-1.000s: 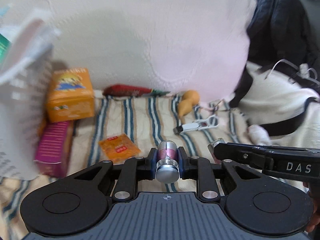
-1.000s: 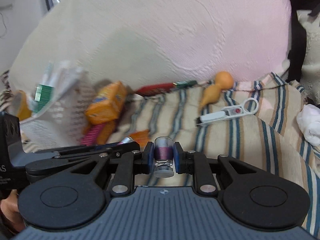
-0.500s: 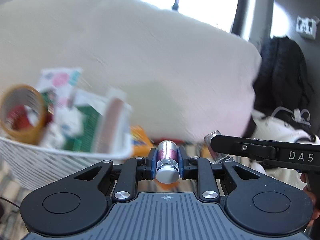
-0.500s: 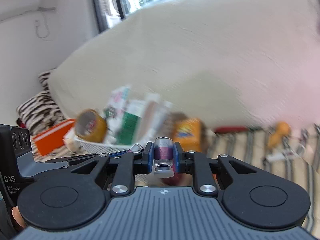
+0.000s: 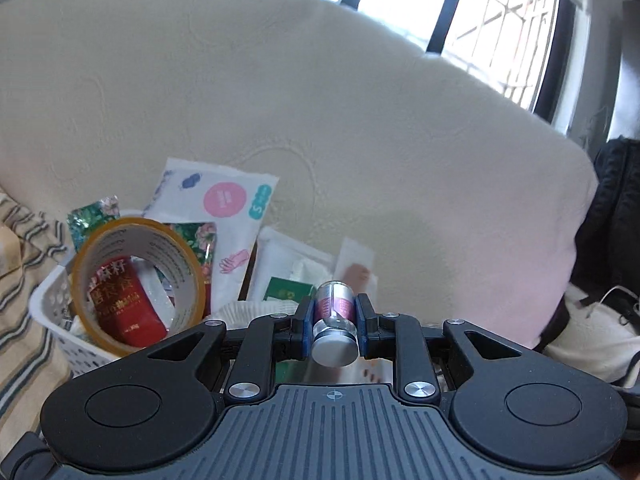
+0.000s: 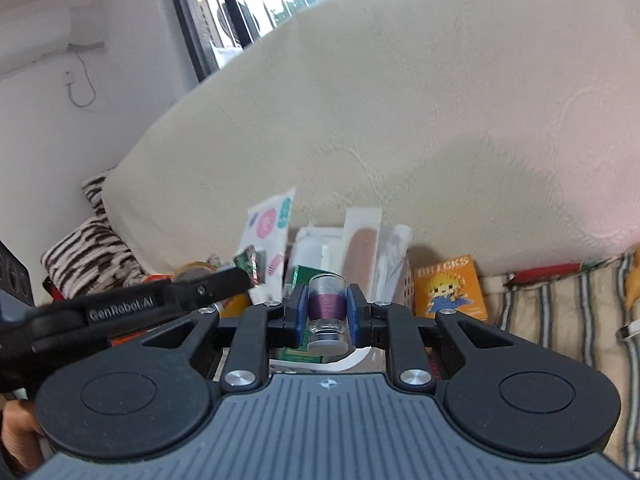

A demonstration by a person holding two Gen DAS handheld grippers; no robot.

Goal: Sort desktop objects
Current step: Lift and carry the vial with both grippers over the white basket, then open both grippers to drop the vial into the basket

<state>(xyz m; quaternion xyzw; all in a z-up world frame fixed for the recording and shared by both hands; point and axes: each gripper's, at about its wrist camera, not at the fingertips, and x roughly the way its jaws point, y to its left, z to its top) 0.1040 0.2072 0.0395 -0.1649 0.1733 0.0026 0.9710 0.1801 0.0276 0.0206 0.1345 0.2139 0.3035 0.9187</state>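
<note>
White plastic basket (image 5: 52, 300), already crowded with a tape roll (image 5: 138, 280) and packets, sits at our left. Over it, our left gripper (image 5: 335, 320) pinches a pink-labelled vial (image 5: 334, 314); our right gripper (image 6: 326, 314) pinches a purple-labelled vial (image 6: 326, 308), with an orange box (image 6: 450, 288) beside the basket. We judge this the drop-off step: next we lower each vial and spread the fingers.

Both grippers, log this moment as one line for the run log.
left gripper: shut on vial | right gripper: shut on second vial | both near white basket | basket holds tape roll, packets | neither vial released
</note>
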